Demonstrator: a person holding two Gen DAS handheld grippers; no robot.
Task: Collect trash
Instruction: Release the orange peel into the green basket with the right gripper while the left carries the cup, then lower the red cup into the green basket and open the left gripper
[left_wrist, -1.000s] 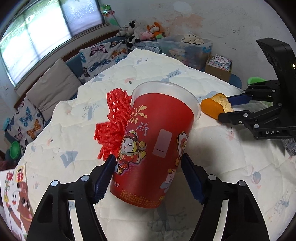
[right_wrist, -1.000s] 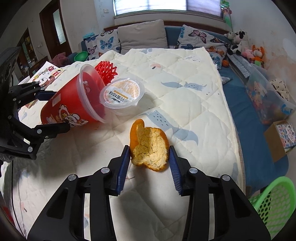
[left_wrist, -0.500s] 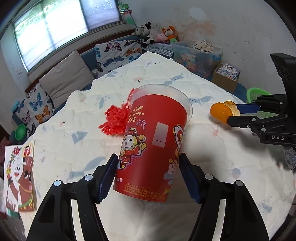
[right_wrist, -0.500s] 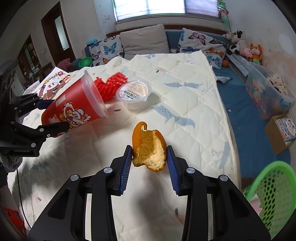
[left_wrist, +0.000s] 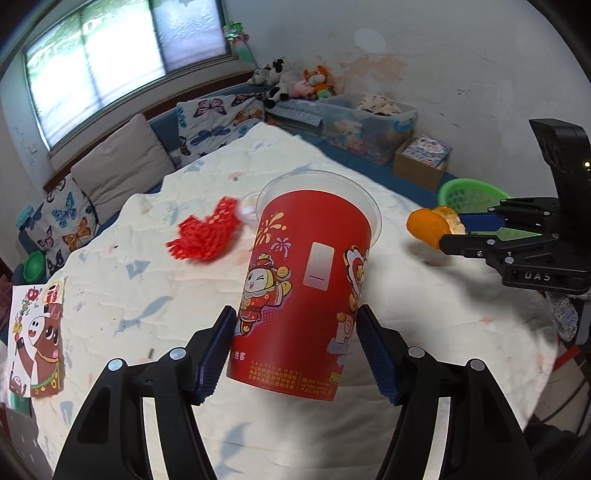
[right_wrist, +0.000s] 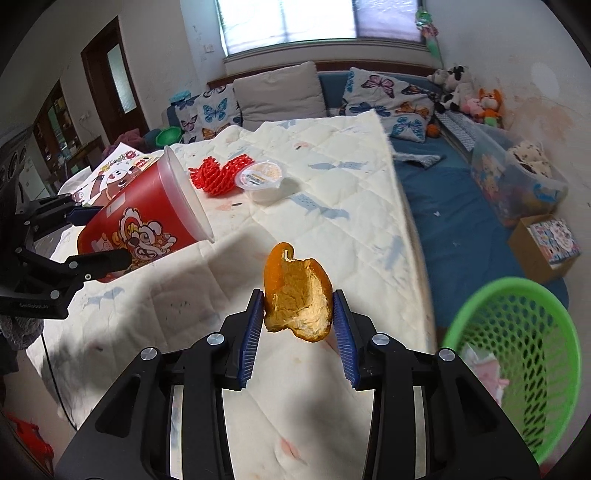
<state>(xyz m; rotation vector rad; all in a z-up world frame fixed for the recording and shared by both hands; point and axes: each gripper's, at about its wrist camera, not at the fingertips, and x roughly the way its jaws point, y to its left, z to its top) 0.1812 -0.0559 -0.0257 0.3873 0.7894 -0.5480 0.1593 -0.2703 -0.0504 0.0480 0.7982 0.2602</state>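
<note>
the left gripper (left_wrist: 295, 347) has its jaws clenched on the tall red paper cup with cartoon print and a clear rim (left_wrist: 306, 284), lifted clear of the white quilted bed cover (left_wrist: 147, 295) — tilted, mouth pointing away. over on the right, the right gripper (right_wrist: 298, 325) is grasping a torn piece of orange peel (right_wrist: 297, 295), pale pith facing the camera, held above the bed's edge. the round green plastic mesh basket (right_wrist: 517, 350) sits low to the right of it on the floor, with what may be pink paper inside. left on the cover: a crumpled red foam fruit net (right_wrist: 218, 175) and, just beside it, a small clear plastic tub with a printed lid (right_wrist: 262, 177).
</note>
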